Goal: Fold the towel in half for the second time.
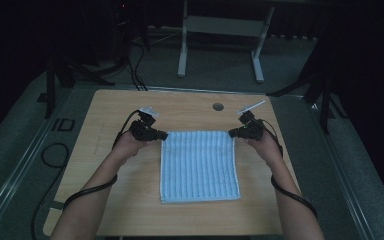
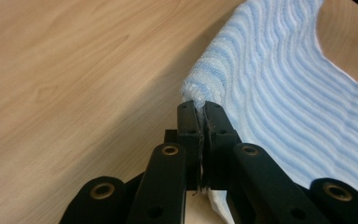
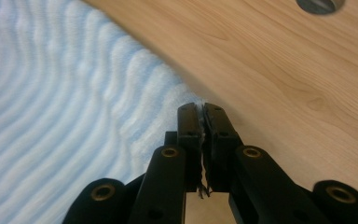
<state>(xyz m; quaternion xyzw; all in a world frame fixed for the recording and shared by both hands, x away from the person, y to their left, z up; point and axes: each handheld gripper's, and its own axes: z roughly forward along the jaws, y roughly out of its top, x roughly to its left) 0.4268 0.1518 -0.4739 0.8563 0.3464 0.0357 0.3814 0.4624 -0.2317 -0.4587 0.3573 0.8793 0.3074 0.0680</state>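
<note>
A light blue striped towel (image 1: 200, 165) lies spread on the wooden table (image 1: 110, 115). My left gripper (image 1: 164, 135) is shut on the towel's far left corner; in the left gripper view the cloth (image 2: 279, 79) is pinched between the closed jaws of that gripper (image 2: 200, 106) and lifts off the wood. My right gripper (image 1: 231, 133) is shut on the far right corner. In the right gripper view the towel (image 3: 74, 107) curves up to the closed jaws of that gripper (image 3: 200, 108), with cloth threads showing between the jaws.
A round cable hole (image 1: 218, 106) sits in the table near its far edge, also in the right gripper view as a grey disc (image 3: 320, 4). Cables (image 1: 90, 190) trail from both grippers. A white desk frame (image 1: 220, 35) stands on the floor beyond the table.
</note>
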